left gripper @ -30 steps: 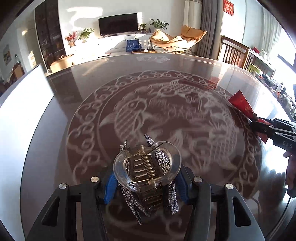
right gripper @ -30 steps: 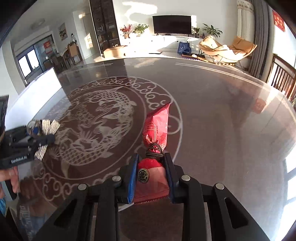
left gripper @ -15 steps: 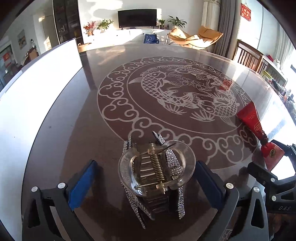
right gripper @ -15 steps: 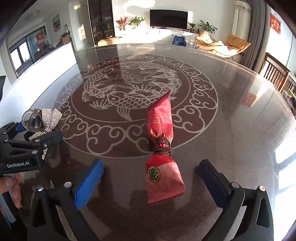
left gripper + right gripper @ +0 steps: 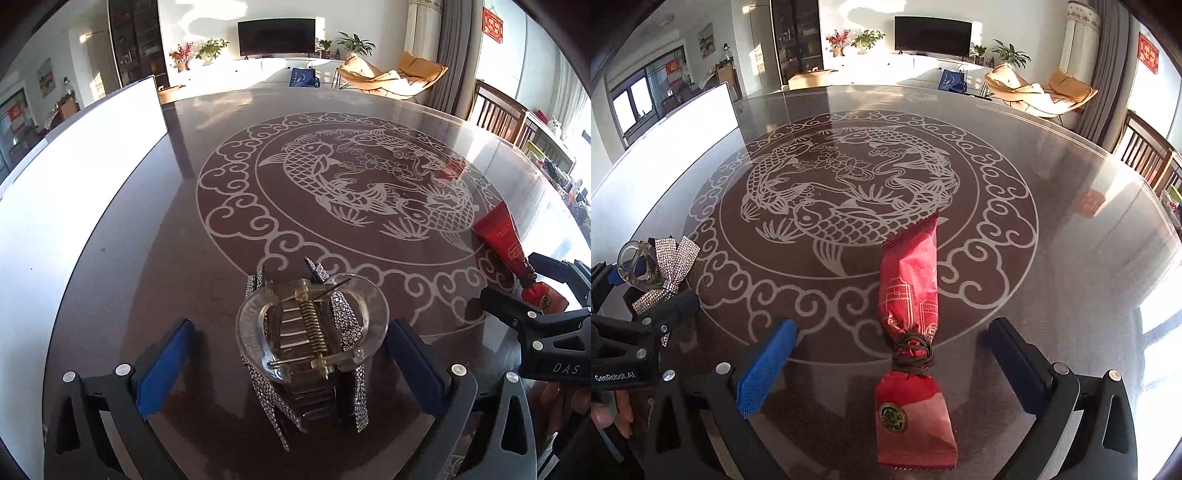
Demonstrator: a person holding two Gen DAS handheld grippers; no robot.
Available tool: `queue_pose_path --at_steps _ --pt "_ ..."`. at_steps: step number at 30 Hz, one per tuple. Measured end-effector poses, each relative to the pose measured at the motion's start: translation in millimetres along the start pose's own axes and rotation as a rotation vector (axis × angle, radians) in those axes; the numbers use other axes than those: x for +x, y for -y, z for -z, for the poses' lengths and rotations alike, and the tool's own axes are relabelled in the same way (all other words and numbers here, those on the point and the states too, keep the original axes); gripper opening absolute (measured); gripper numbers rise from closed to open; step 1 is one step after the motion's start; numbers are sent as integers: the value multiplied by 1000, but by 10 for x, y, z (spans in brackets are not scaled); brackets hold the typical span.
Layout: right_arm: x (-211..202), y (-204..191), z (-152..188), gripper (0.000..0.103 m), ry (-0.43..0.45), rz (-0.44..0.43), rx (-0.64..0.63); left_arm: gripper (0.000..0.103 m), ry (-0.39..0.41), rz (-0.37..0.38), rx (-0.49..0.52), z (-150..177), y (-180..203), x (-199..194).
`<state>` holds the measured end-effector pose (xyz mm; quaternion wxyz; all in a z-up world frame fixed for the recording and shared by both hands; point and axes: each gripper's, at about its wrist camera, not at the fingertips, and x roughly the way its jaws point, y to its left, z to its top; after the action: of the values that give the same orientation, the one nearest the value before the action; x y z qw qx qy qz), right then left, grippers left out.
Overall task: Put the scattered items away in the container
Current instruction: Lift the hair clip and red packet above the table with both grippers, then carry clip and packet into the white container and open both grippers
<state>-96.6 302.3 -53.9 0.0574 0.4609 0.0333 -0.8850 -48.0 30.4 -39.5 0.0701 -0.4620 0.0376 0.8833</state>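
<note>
Two grippers, both spread wide, nothing pinched. Left gripper (image 5: pixel 291 365) straddles the rhinestone hair claw (image 5: pixel 314 343), low centre of the left wrist frame; blue pads (image 5: pixel 162 369) stand apart from it on either side, claw sits on the table (image 5: pixel 155 258). Right gripper (image 5: pixel 890 365) same story: red candy packet (image 5: pixel 912 332) lies lengthwise between the jaws, lower centre of the right wrist frame, no pad contact.

Each gripper shows in the other's view: right one at the right edge of the left frame, left one at the lower left of the right frame, with part of a hand (image 5: pixel 613 413) behind it.

Step, my read: both items lie loose on the table, nothing stowed. No bin or box on the tabletop in either view; the white panel (image 5: pixel 74 177) at upper left might be one, can't tell. Next move needs a re-grip on each item, then a target to carry to.

Readable text: "GenRobot.AI" on the left gripper body, "DAS" on the right one. Packet's round gold seal is illegible.
</note>
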Motion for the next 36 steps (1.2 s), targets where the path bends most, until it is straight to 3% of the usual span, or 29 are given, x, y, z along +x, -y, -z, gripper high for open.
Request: queue_pose_path --at_steps 5,12,14,15,16,17,18,19,20,25,30,36 --pt "10 1 -27 103 0 -4 -4 103 -16 -74 -98 -9 86 8" --pt "62 10 -86 103 7 -14 -14 103 -6 -73 -94 -19 130 32" --pt "37 7 -69 98 17 -13 -18 103 -5 -76 -99 -18 128 35" --pt "6 7 -66 77 35 -15 -20 103 -7 -73 -97 -19 131 30" --pt "-30 8 -72 34 56 -18 -27 103 -11 -58 -80 -26 139 34" --pt "-42 14 -84 25 58 -18 -28 103 -15 -38 -53 -31 162 30" --pt "-41 35 -97 25 45 -25 -17 96 -7 -23 -26 -34 193 15" --pt "-45 57 -108 25 35 -37 -6 62 21 -13 1 -35 224 -33" --pt "-55 73 -115 25 24 -44 1 55 30 31 16 -50 237 -68" --pt "-298 92 -89 25 21 -113 70 55 23 151 -16 -103 197 -291" --pt "-461 -89 -53 25 7 -138 39 54 9 185 15 -47 235 -451" --pt "-576 -371 -115 25 0 -170 -16 54 7 224 -37 -75 -17 -629"
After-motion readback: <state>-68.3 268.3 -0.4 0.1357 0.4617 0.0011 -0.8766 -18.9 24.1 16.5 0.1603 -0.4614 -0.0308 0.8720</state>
